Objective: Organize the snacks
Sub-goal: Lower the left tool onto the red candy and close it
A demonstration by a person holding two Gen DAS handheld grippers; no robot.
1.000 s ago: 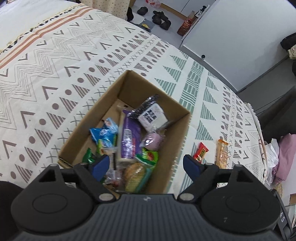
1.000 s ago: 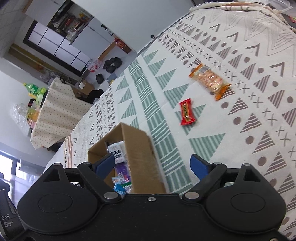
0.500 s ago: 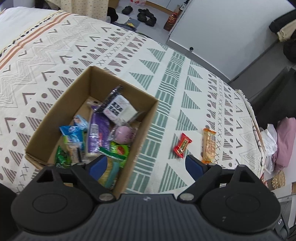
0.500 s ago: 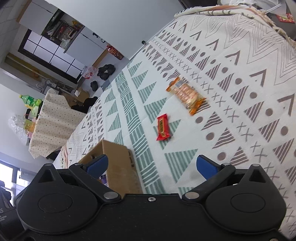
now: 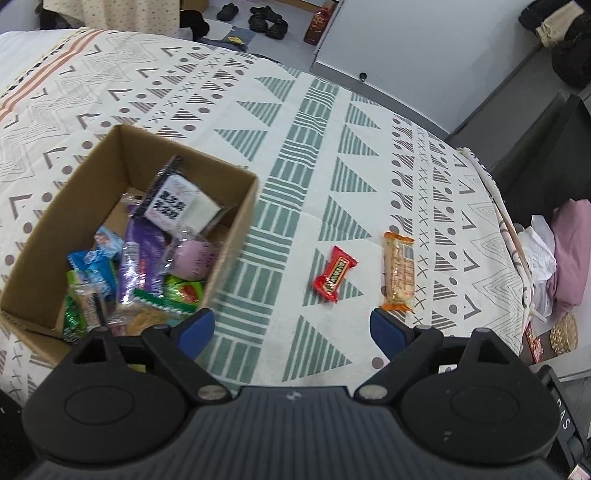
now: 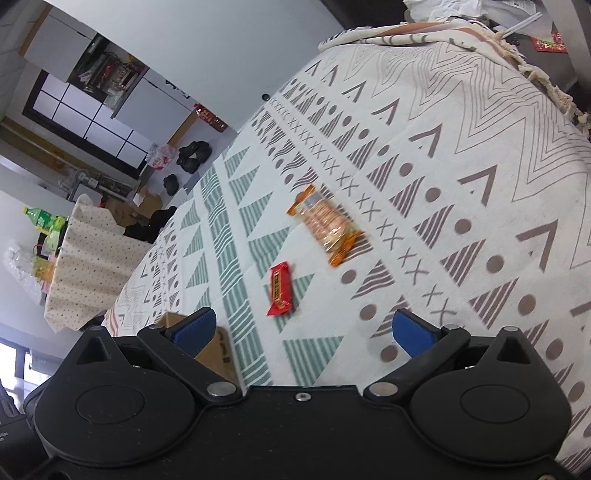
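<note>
A cardboard box [image 5: 236, 206] holding several snack packets stands on the patterned cloth at the left of the left wrist view. A red candy bar [image 5: 334, 274] and an orange-wrapped cracker pack [image 5: 399, 271] lie on the cloth to its right. My left gripper [image 5: 291, 328] is open and empty, hovering near the box's right corner and short of the two snacks. In the right wrist view the red bar [image 6: 280, 284] and the cracker pack [image 6: 325, 225] lie ahead of my right gripper [image 6: 303, 328], which is open and empty. A box corner [image 6: 218, 350] shows by its left finger.
The cloth [image 5: 314, 122] covers a bed or table whose fringed edge [image 5: 513, 236] drops off at the right, with pink and white laundry [image 5: 565, 251] beyond. Shoes [image 5: 266, 18] lie on the floor far back. A draped table with bottles [image 6: 85, 251] stands at the left.
Both grippers have swung right, away from the box. The box slid left in both views and the red bar and cracker pack came nearer the middle. Both stay open.
</note>
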